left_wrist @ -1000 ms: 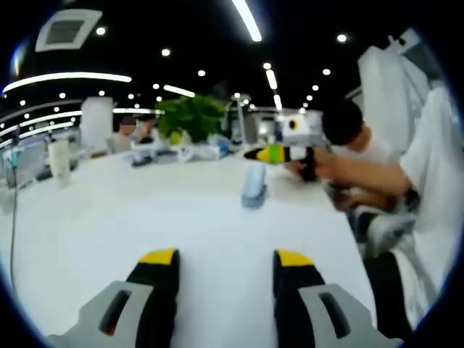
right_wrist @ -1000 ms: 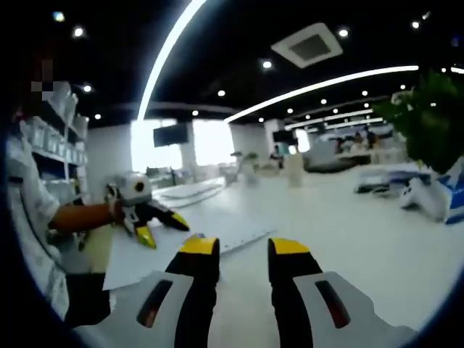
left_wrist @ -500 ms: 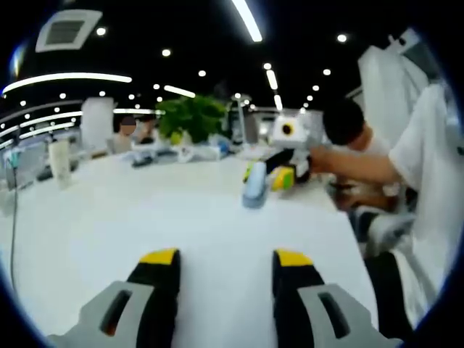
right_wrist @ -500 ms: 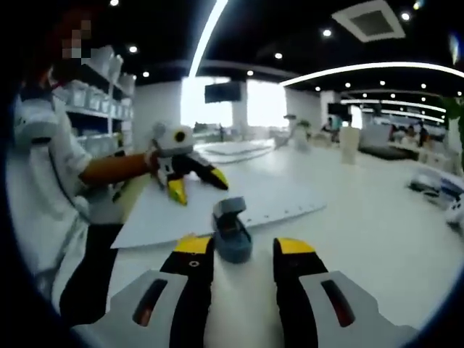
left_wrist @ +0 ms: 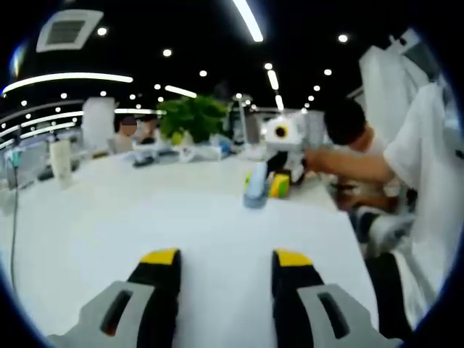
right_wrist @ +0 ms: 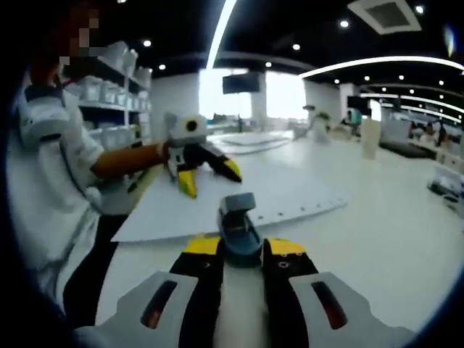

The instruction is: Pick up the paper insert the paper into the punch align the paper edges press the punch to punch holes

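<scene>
A blue-grey hole punch [right_wrist: 238, 226] stands on the white table, its near end between the yellow tips of my right gripper [right_wrist: 244, 248], whose jaws have closed in against its sides. Just beyond it lies a white paper sheet [right_wrist: 275, 196] with a row of holes along its near edge. My left gripper [right_wrist: 209, 177] hangs open over the far left part of that sheet, held by a hand. In the left gripper view, my left gripper [left_wrist: 225, 258] is open over white surface. The punch [left_wrist: 254, 188] sits farther off, with the right gripper [left_wrist: 275, 181] around it.
A green plant [left_wrist: 190, 116], a pale cup [left_wrist: 59, 159] and small items stand at the table's far side. A cable [left_wrist: 13, 217] runs along the left. A person's arm [left_wrist: 348, 163] and body are at the table's right edge. Shelves [right_wrist: 109, 94] stand behind.
My right gripper has come up to the punch and its jaws have narrowed around it. The left gripper has stayed open over the paper.
</scene>
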Tool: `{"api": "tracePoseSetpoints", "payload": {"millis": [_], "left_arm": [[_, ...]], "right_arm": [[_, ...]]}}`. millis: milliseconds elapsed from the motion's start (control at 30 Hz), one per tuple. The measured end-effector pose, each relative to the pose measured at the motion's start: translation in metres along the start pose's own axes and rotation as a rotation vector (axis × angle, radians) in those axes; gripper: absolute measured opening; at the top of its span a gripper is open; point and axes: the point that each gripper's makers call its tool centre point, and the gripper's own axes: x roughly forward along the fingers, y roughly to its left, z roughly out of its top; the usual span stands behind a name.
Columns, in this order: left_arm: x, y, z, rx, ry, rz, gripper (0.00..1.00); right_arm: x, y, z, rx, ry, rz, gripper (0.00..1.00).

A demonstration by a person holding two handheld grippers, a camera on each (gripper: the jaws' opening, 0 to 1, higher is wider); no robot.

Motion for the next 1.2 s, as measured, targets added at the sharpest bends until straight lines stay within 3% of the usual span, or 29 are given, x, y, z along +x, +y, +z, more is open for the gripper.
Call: {"api": "tracePoseSetpoints", "payload": {"millis": [533, 1200], "left_arm": [[0.002, 0.003, -0.001, -0.001, 0.0, 0.008, 0.51], [0.005, -0.013, 0.002, -0.001, -0.001, 0.01, 0.51]], "right_arm": [[-0.001, 0.005, -0.001, 0.035, -0.007, 0.017, 0.22], [-0.005, 0.017, -0.002, -0.04, -0.011, 0.055, 0.22]]}}
